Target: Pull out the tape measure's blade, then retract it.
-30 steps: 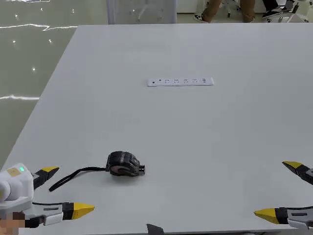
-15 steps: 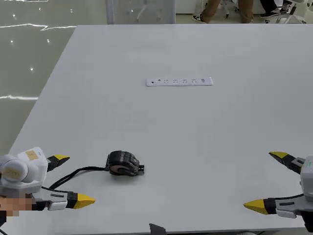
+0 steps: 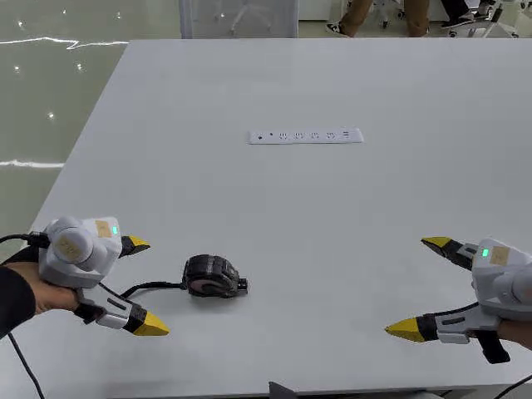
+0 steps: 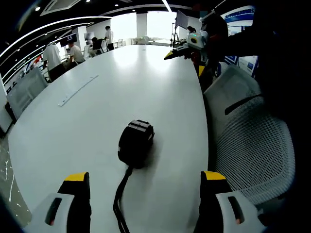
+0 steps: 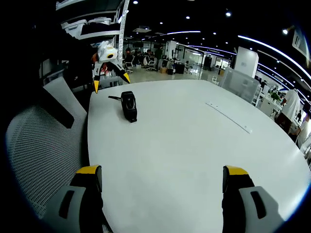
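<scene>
A black tape measure (image 3: 213,277) lies on the white table (image 3: 332,216) near its front left edge, its black strap (image 3: 150,288) trailing to the left. In the left gripper view the tape measure (image 4: 135,143) sits a short way ahead, between the lines of the jaws. My left gripper (image 3: 140,283) stands open just left of it, over the strap, jaws wide apart. My right gripper (image 3: 426,285) is open far to the right near the front edge, nothing between its fingers. From the right gripper view the tape measure (image 5: 129,105) lies far off, with the left gripper (image 5: 110,69) behind it.
A white power strip (image 3: 306,136) lies across the middle of the table. Grey mesh chairs (image 4: 252,145) stand at the table's front edge. People sit and stand at the far end of the room (image 4: 73,48). A shiny floor (image 3: 50,91) lies to the left.
Both grippers have come up from the front edge onto the table. The left one has closed in on the tape measure's strap side; the right has moved left and forward.
</scene>
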